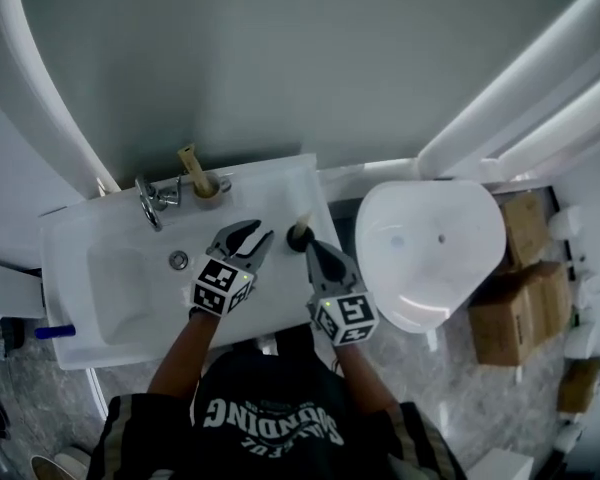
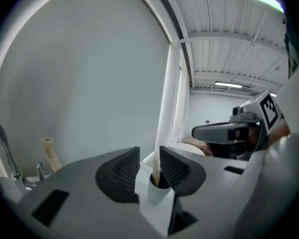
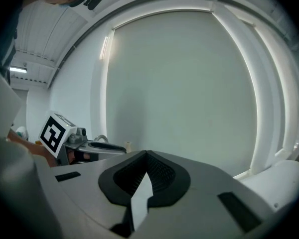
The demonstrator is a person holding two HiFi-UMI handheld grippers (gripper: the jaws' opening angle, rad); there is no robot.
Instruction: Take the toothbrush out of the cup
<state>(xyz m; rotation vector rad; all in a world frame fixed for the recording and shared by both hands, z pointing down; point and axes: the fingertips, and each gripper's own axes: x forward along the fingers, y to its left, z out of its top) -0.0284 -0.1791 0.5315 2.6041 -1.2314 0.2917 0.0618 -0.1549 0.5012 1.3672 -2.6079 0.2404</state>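
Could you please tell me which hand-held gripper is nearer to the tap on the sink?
Left. The left hand-held gripper hangs over the sink, just right of the tap; the right hand-held gripper is farther right, beside the cup.

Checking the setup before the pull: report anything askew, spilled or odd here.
Nothing serious stands out. The cup stands upright on the sink rim with the toothbrush standing in it, and no spill shows around it. The only oddity is the cardboard boxes piled on the floor beside the toilet.
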